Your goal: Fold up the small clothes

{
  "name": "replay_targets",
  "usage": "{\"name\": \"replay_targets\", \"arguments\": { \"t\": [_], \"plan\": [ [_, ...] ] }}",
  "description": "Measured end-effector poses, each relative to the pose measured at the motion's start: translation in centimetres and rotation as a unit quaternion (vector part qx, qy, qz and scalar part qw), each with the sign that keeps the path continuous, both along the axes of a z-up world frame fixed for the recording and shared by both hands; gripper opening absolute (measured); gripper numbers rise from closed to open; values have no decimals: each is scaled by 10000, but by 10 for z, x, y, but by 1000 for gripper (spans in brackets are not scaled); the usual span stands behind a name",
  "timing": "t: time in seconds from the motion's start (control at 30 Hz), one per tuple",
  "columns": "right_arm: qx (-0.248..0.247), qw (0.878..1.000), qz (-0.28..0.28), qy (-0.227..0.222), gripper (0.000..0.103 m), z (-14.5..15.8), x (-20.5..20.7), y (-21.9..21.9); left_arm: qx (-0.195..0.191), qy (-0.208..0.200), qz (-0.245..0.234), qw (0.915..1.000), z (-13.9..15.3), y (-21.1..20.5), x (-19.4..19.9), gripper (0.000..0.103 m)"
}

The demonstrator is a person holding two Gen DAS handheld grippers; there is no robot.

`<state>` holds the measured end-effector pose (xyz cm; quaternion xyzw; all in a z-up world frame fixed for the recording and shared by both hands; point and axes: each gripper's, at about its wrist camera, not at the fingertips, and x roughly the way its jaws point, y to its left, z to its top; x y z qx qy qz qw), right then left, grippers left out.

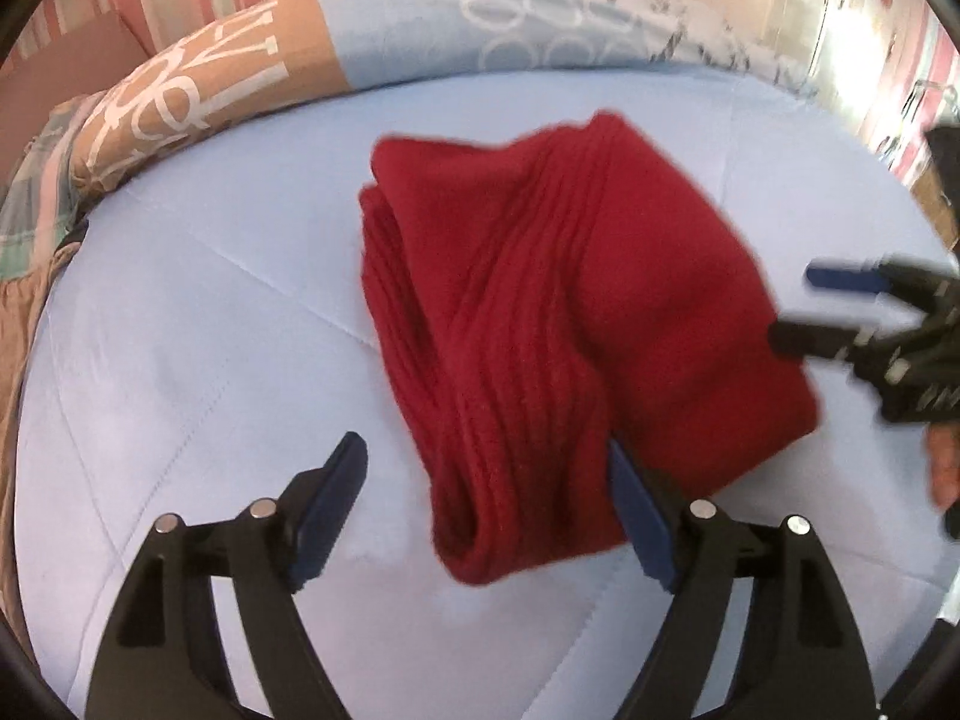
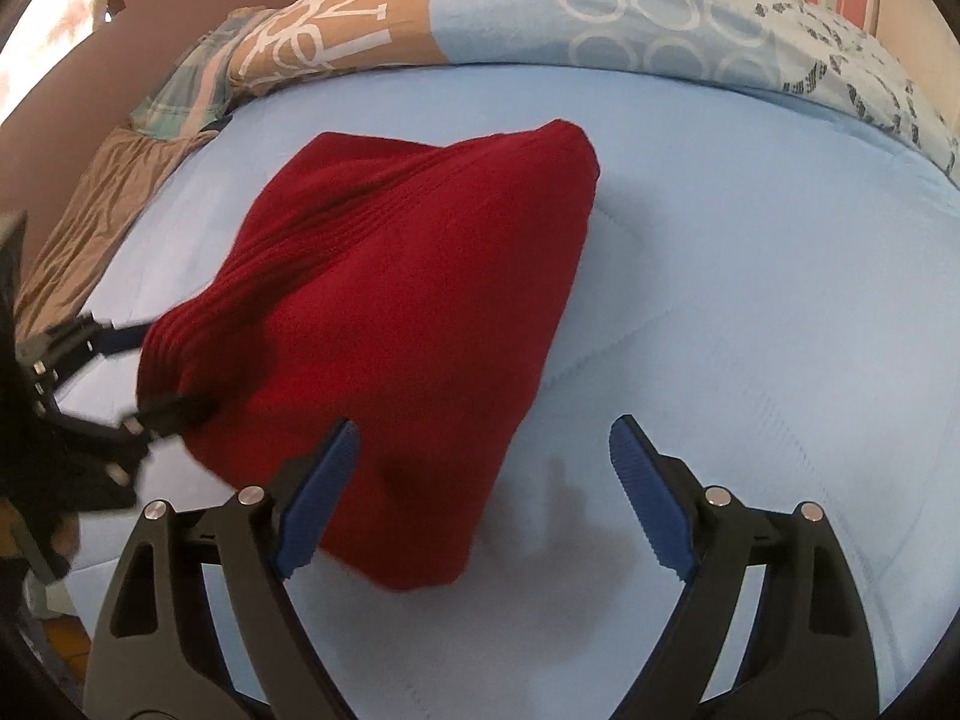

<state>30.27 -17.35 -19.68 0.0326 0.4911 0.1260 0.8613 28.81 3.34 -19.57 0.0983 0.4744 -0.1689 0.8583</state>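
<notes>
In the left wrist view the pale blue bed sheet [image 1: 198, 312] lies bare across the whole left half of the frame, giving open passage there and along the bottom between the tool fingers. The red knitted garment [image 1: 540, 312] fills the centre and rises in a bunched ridge, blocking the middle. The right tool [image 1: 798, 306] comes in from the right edge at the garment's side, narrowing that flank. A rolled patterned quilt [image 1: 390, 30] walls off the upper edge. In the right wrist view the sheet is clear through the right half [image 2: 750, 300]; the left tool [image 2: 144, 378] stands at the garment's left edge.
</notes>
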Motion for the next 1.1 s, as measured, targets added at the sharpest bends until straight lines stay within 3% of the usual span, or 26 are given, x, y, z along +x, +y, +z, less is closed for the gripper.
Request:
{"name": "replay_targets", "arguments": {
  "t": [0.13, 0.2, 0.23, 0.33, 0.43, 0.53, 0.67, 0.73, 0.97, 1.1],
  "plan": [
    [-7, 10000, 27, 27, 86, 1, -13, 7, -474, 15, 76, 9988, 29, 15, 19, 83],
    [-80, 10000, 60, -3, 86, 1, -17, 10, -955, 114, 103, 9953, 40, 22, 41, 83],
    [-73, 10000, 57, -28, 86, 1, -19, 12, -954, 73, 195, 9952, 45, 25, 46, 84],
    [27, 10000, 23, 45, 86, -2, -20, 15, -614, 53, 291, 9977, 45, 20, 46, 84],
    [-5, 9999, 35, 94, 86, -7, -18, 22, -244, 163, 321, 9991, 28, 13, 37, 84],
    [-111, 9999, -28, 70, 85, -10, -13, 26, 498, 49, 440, 9978, 1, 6, 27, 84],
    [-150, 9992, -368, -31, 84, -8, -6, 27, 722, 95, 610, 9955, -26, 9, 30, 85],
    [-268, 9987, -397, -167, 78, -4, -6, 30, 812, 128, 600, 9948, -30, 8, 31, 85],
    [71, 9963, -579, -630, 78, 27, 14, 36, -235, 177, 573, 9979, 10, 19, 51, 86],
    [-96, 9962, -613, -616, 78, 22, 36, 34, -304, 357, 468, 9978, 3, 6, 87, 85]
  ]
}}
